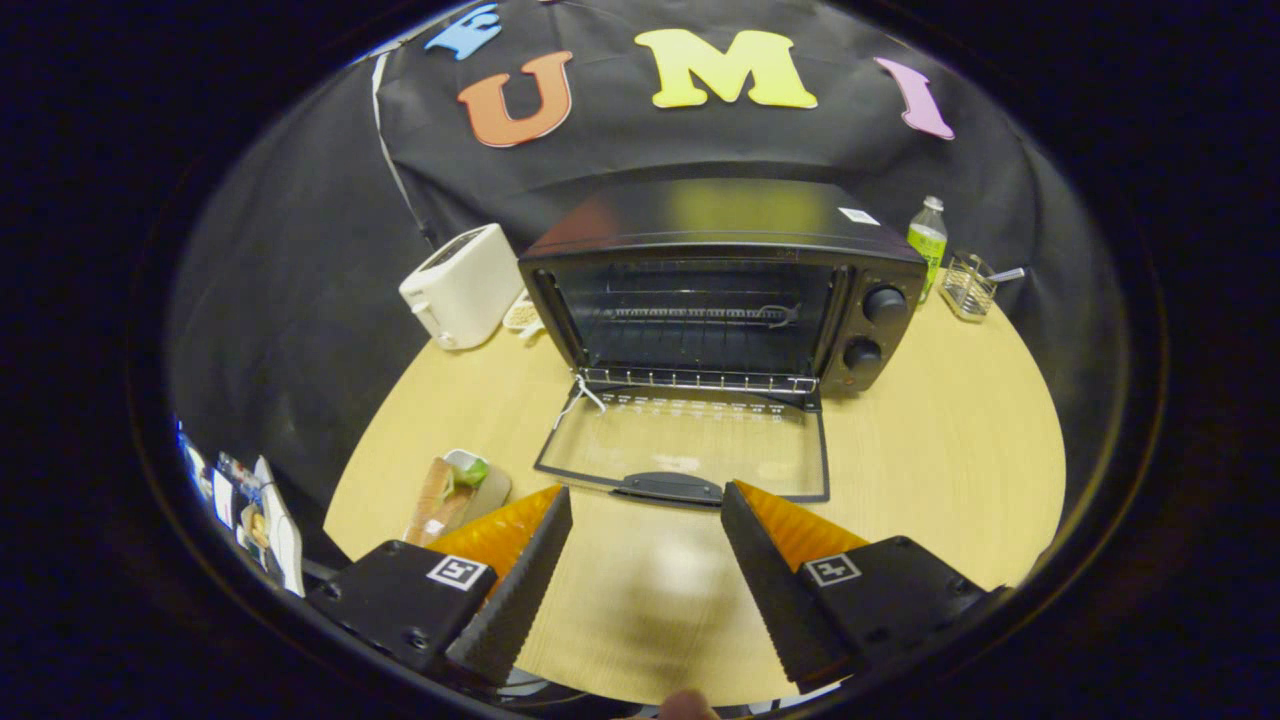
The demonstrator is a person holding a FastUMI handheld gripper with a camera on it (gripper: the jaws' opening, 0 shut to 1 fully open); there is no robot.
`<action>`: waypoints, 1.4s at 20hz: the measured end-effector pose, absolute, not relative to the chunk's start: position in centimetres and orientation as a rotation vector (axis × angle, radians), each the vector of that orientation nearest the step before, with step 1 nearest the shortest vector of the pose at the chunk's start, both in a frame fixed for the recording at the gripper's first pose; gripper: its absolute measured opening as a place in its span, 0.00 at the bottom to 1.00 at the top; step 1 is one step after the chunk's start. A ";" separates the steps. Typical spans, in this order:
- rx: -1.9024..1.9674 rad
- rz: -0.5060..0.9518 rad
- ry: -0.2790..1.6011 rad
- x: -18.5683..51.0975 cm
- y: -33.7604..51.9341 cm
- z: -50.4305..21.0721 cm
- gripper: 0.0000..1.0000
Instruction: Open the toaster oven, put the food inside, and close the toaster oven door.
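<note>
Black toaster oven [720, 300], glossy on top with a pale yellowish glare and one small white sticker; two black knobs [874, 328] on a dark panel. Silvery wire rack [700, 315] inside a dark cavity. Clear glass door [690, 445], framed in black, with a dark grey handle. Pale wood-grain surface [930, 450], light tan. White toaster [463, 285]. Clear bottle [927, 240] with yellow-green label and white cap. Clear wire-patterned holder [968, 288]. Food [445, 495] in tan and brown with a green bit, on a greyish-white tray. Black claw [646, 515] housings, each bearing a white square tag with a black pattern; fingers spread apart, nothing between them.
</note>
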State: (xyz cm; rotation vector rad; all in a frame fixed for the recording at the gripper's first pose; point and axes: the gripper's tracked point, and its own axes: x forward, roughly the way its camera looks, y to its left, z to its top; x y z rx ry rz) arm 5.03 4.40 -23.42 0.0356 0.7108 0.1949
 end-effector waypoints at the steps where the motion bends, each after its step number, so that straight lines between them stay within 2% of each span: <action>1: 0.056 0.224 0.718 4.6 4.8 -22.9 0.99; 6: 0.278 0.396 0.917 2.2 9.4 -22.9 1.00; 12: 0.380 0.524 1.119 1.6 15.5 -25.6 1.00; 19: 0.449 0.511 1.266 3.2 20.7 -28.5 0.96; 23: 0.393 0.493 1.317 3.5 21.7 -29.5 0.82; 24: 0.392 0.477 1.322 3.4 21.7 -29.7 0.72; 26: 0.416 0.445 1.339 3.5 21.5 -29.8 0.46; 28: 0.442 0.438 1.348 3.2 21.3 -29.5 0.42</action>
